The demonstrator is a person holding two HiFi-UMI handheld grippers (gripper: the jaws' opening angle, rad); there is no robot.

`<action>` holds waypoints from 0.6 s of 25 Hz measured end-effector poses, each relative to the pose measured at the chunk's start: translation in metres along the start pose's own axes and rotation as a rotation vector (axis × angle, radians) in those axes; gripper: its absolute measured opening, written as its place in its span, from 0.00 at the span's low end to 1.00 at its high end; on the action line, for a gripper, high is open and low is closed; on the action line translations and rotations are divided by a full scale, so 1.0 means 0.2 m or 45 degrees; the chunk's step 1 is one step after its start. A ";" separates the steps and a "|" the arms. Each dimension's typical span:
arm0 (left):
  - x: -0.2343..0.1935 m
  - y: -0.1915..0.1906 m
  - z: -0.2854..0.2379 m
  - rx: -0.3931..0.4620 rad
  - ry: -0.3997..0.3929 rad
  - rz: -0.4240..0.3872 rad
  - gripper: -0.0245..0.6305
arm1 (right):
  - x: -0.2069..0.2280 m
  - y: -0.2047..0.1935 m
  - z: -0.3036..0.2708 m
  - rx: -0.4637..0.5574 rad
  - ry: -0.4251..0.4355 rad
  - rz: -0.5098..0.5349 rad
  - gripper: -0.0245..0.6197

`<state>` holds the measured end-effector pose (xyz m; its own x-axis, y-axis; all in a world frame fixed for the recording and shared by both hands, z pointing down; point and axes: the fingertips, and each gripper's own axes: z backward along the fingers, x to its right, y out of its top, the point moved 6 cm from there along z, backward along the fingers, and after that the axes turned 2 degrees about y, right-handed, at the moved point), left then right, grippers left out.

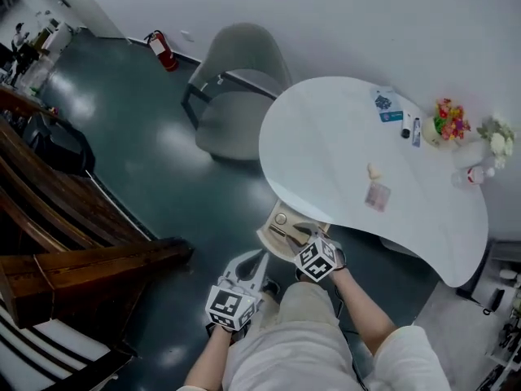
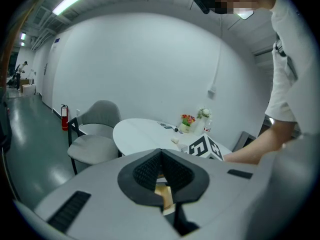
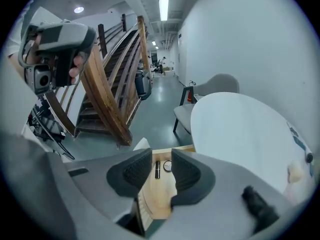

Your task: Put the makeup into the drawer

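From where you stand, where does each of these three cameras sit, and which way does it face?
Head view: on the person's head, facing steeply down at the white table and open drawer; forearms, left hand-held gripper and right hand-held gripper show.
Left gripper view: rides the left hand-held gripper, facing across at the table and grey chair; the person's right arm shows.
Right gripper view: rides the right hand-held gripper, facing down into the drawer; the left hand shows.
Shared: all see the table.
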<state>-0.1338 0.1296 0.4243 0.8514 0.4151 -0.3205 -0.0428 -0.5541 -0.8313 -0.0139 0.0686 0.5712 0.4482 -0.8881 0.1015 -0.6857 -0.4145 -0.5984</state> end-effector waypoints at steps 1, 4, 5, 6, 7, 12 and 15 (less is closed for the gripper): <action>0.01 0.01 0.00 0.004 -0.003 0.015 0.05 | 0.00 0.01 0.04 0.014 -0.005 -0.012 0.22; 0.03 0.04 -0.02 0.009 -0.008 0.034 0.05 | 0.00 0.03 0.17 0.058 -0.014 -0.050 0.19; 0.04 0.05 -0.02 0.012 -0.007 0.029 0.05 | -0.01 0.03 0.21 0.074 -0.017 -0.061 0.18; 0.05 0.06 -0.03 0.014 -0.006 0.023 0.05 | -0.01 0.03 0.25 0.091 -0.020 -0.072 0.17; 0.06 0.07 -0.03 0.015 -0.006 0.016 0.05 | -0.01 0.03 0.30 0.109 -0.024 -0.083 0.15; 0.14 0.12 -0.10 0.023 -0.017 -0.024 0.05 | 0.00 0.03 0.47 0.180 -0.037 -0.106 0.08; 0.19 0.14 -0.14 0.032 -0.030 -0.039 0.05 | 0.03 0.03 0.55 0.235 -0.055 -0.120 0.06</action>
<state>-0.0878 0.1092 0.4011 0.8401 0.4486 -0.3049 -0.0303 -0.5225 -0.8521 0.0487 0.0832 0.4808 0.5320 -0.8364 0.1321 -0.5246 -0.4480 -0.7239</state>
